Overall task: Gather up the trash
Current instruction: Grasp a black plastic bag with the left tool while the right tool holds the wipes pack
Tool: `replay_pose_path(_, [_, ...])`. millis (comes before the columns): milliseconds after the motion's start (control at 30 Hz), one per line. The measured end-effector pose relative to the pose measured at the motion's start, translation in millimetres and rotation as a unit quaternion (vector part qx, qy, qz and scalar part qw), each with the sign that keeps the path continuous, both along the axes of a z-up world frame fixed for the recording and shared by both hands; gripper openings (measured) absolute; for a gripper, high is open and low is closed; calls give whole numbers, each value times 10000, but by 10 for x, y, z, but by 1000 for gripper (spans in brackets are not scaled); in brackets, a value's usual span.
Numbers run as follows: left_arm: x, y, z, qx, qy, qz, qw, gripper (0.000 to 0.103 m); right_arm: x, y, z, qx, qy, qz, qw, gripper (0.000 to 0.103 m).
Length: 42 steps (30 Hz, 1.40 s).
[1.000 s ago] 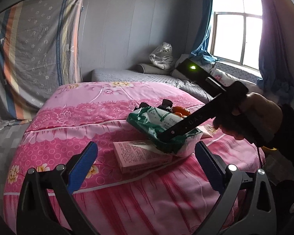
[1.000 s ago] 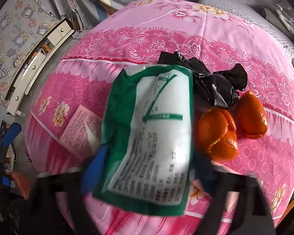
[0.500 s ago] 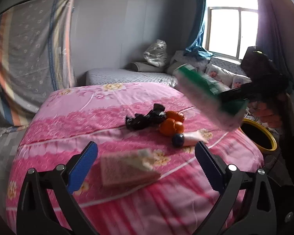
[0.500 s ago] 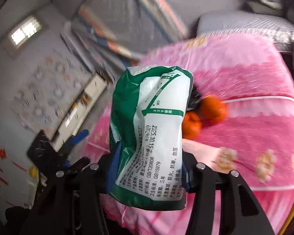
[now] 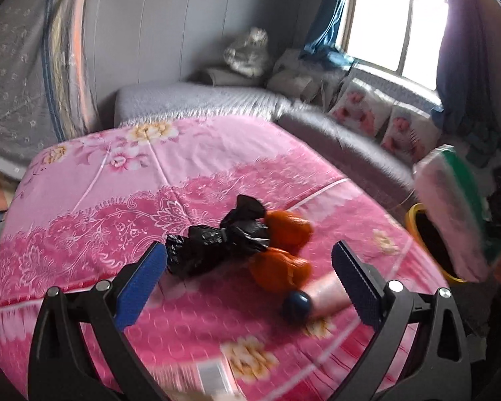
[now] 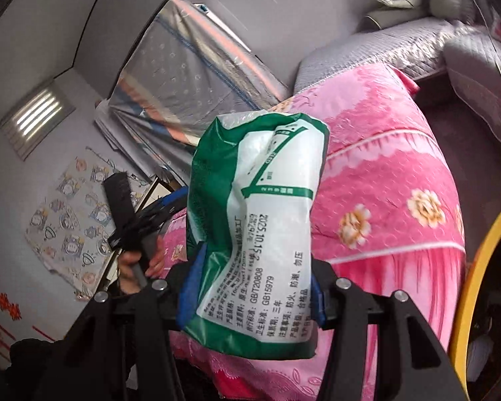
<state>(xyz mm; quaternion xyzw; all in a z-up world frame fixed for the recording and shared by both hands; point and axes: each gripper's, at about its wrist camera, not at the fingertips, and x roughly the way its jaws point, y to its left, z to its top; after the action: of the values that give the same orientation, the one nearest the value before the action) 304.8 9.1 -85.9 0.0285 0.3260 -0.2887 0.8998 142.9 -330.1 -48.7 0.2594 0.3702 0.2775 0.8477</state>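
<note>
Through my left wrist camera, my left tool (image 5: pixel 248 275) hangs released over the pink bed (image 5: pixel 117 200), its blue pads spread wide with nothing between them. Straight ahead of the opening, just past the pad tips, a crumpled black bag (image 5: pixel 217 244) lies on the bedcover, nearer my left pad. Two pieces of orange peel (image 5: pixel 284 250) touch the bag on its right side. Closer to my right pad, a pink tube with a dark blue cap (image 5: pixel 312 300) lies beside the nearer peel. Far out to the right, beyond the bed edge, the green and white packet (image 5: pixel 451 214) is held up in the air above a yellow-rimmed bin (image 5: pixel 414 217); the blur hides how it is gripped from here.

Through my right wrist camera, my right tool (image 6: pixel 250 287) is clenched on the green and white packet (image 6: pixel 260 234), which stands up between the blue pads and fills the middle of the view. It blocks most of what lies ahead. The bed (image 6: pixel 384 183) drops away behind it and to the right. The bin's yellow rim (image 6: pixel 474 284) curves along the right edge, beside my right finger. To the left, behind the packet, my left hand (image 6: pixel 133 264) grips the other tool.
</note>
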Motion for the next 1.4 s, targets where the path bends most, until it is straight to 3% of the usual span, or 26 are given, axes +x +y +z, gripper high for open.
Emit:
replay_pose_path(267, [604,-184,-287,-112,945,160,9953,94,-23,-103,-146,229,152,-50,9996,50])
replay_pose_path(367, [698,-297,-363,58,1013,163,9947,90,-42,-96,-188,268,165,-15,9995,50])
replay_pose_path(433, [731,-377,-412,204,1068,135,9940,75,-54,-101,-199,274,170,-3,9995,50])
replay_pose_path(567, [806,-475,-534,452,1239,163,9911,55,-75,-132,-224,320,197,-50,9993,50])
replay_pose_path(633, [826,-503,-582,527,1303,169,9899,35,-73,-148,-236,356,213,-77,9991,51])
replay_pose_path(800, [847,-449,-574,298,1351,264,9900,21,-106,-149,-224,377,239,-107,9989,51])
replay_pose_path(1000, [650,-274,-300,-196,956,363,9946,18,-162,-121,-136,343,140,-69,9993,51])
replay_pose_path(1133, [281,-125,72,-628,361,578,9957,18,-209,-103,-114,383,107,-52,9992,51])
replay_pose_path(1400, [-644,-174,716,-812,-649,1086,9886,18,-278,-162,-109,580,14,-152,9982,51])
